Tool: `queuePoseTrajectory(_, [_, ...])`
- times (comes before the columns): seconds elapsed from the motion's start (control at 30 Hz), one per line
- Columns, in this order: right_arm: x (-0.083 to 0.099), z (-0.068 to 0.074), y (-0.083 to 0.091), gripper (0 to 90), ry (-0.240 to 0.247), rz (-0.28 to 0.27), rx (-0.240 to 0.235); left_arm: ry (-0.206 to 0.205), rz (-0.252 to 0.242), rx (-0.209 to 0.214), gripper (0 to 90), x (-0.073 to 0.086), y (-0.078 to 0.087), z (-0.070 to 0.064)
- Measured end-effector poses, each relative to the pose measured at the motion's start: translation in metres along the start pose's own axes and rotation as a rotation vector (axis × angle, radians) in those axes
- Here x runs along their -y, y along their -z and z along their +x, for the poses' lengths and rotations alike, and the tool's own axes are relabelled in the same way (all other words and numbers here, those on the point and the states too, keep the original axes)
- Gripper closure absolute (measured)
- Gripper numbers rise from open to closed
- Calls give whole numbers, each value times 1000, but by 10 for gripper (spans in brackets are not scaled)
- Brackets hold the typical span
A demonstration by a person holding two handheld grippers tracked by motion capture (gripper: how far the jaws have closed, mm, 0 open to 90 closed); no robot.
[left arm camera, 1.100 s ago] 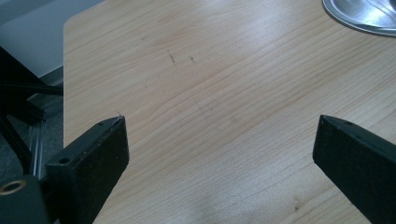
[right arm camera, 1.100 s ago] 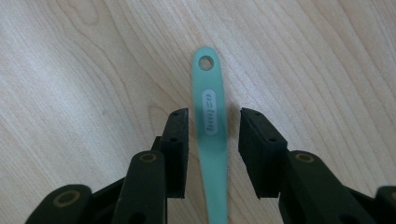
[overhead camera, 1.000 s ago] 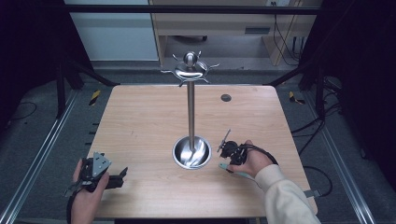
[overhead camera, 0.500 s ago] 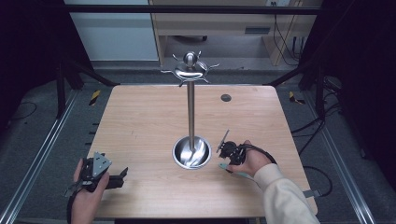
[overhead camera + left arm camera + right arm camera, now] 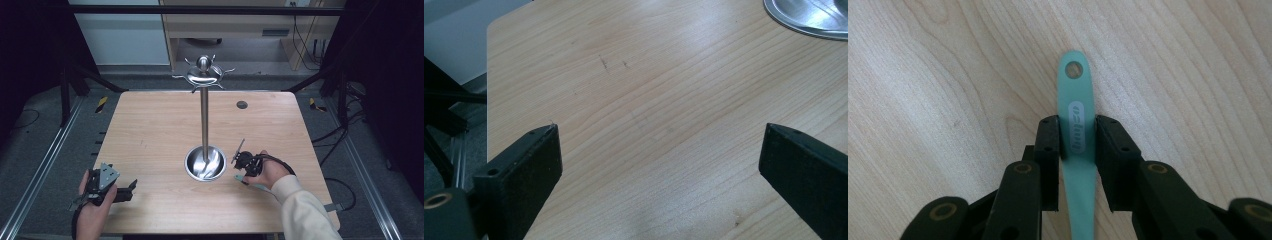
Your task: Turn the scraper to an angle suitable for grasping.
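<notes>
No visible change from half a second ago. Right gripper stays clamped on a green handle lying on the table, just right of the steel stand's dish, which looks empty. Left gripper, jaws wide apart and empty, sits near the table's front-left edge over bare wood.

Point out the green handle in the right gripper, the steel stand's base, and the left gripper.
green handle (image 5: pixel 1077 125), right gripper view, on its printed oval label.
steel stand's base (image 5: pixel 196 170), high view, on the dish's rim.
left gripper (image 5: pixel 659 150), left gripper view, midway between the jaw tips.
</notes>
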State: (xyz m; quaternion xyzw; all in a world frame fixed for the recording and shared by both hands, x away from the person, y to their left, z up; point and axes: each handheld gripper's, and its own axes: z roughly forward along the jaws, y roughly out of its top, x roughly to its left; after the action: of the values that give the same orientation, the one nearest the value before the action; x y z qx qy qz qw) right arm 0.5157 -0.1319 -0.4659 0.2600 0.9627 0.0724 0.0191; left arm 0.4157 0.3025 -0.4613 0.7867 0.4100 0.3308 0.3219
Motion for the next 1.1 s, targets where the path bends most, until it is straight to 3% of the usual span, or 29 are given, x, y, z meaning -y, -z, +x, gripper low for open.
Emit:
queuePoseTrajectory(0.23, [0,4,4,742,8,-1,24,-1,1,-1,34,0,0,0])
queuePoseTrajectory(0.47, [6,6,20,744,0,-49,46,-4,2,0,33,0,0,0])
queuePoseTrajectory(1.1, [23,6,100,745,-29,-257,116,-4,0,-3,34,0,0,0])
